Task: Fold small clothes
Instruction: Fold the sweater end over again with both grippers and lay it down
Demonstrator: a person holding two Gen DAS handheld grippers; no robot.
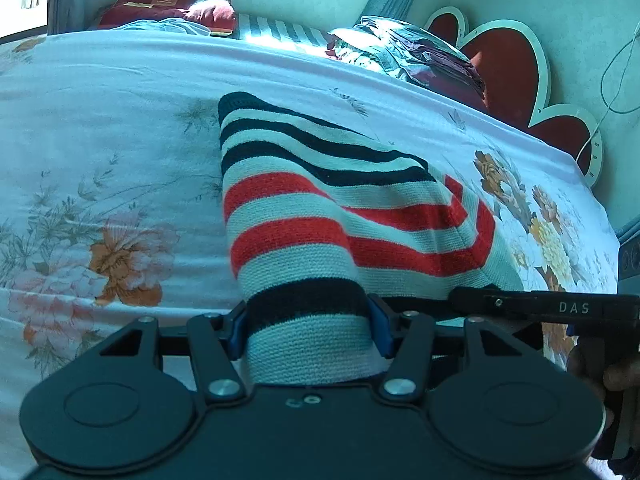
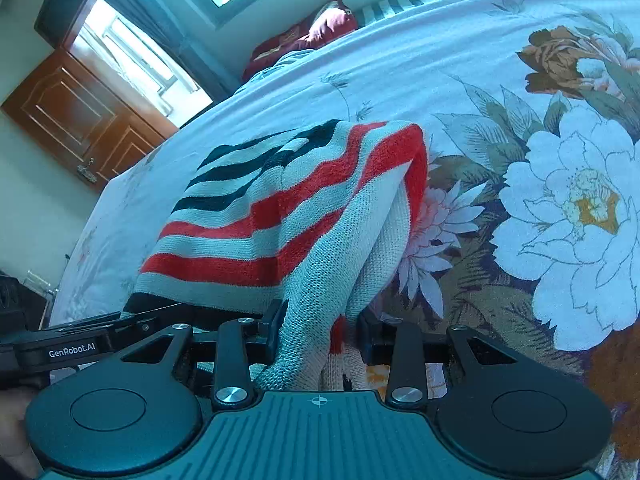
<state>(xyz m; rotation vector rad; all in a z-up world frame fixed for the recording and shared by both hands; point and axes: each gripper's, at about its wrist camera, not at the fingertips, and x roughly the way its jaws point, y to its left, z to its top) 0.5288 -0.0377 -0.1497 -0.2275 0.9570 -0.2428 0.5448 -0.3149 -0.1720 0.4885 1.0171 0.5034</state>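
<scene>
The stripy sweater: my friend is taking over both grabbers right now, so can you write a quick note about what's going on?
Left gripper: shut on the striped sweater, pinching its near edge.
Right gripper: shut on the same sweater, on the bunched near edge further along.
The sweater lies on the floral bedsheet, rumpled, its far end flat on the bed and its near end raised.
Done: both edges gripped.
Left: probably carry the near edge over to the far end, smooth it, and let go.

A floral bedsheet (image 1: 120,128) covers the bed; a maroon pillow (image 1: 168,10), heart-shaped headboard (image 1: 504,56) and wooden door (image 2: 76,120) stand around
</scene>
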